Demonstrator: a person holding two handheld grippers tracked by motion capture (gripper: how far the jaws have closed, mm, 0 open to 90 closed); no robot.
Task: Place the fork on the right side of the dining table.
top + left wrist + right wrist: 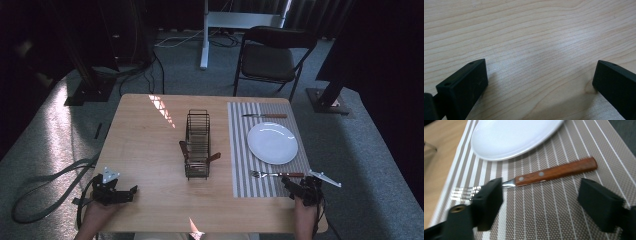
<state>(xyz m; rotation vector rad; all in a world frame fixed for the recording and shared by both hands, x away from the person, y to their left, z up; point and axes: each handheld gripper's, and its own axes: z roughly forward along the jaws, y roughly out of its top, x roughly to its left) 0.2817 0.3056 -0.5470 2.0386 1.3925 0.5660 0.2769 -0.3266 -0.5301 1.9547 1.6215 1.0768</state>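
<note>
A fork [277, 174] with a wooden handle [554, 172] lies flat on the striped placemat [240, 165], on the near side of a white plate [272, 143]. My right gripper [290, 182] sits just behind the fork at the mat's near right corner. In the right gripper view its jaws [540, 197] stand wide apart, touching nothing, and the left jaw hides part of the fork's neck. My left gripper [131, 192] rests at the table's near left. It is open [540, 80] over bare wood.
A black wire rack [197, 145] stands mid-table with brown-handled utensils sticking out near its base. A knife [265, 115] lies on the mat beyond the plate [511, 137]. A folding chair [270, 55] stands past the table's far edge.
</note>
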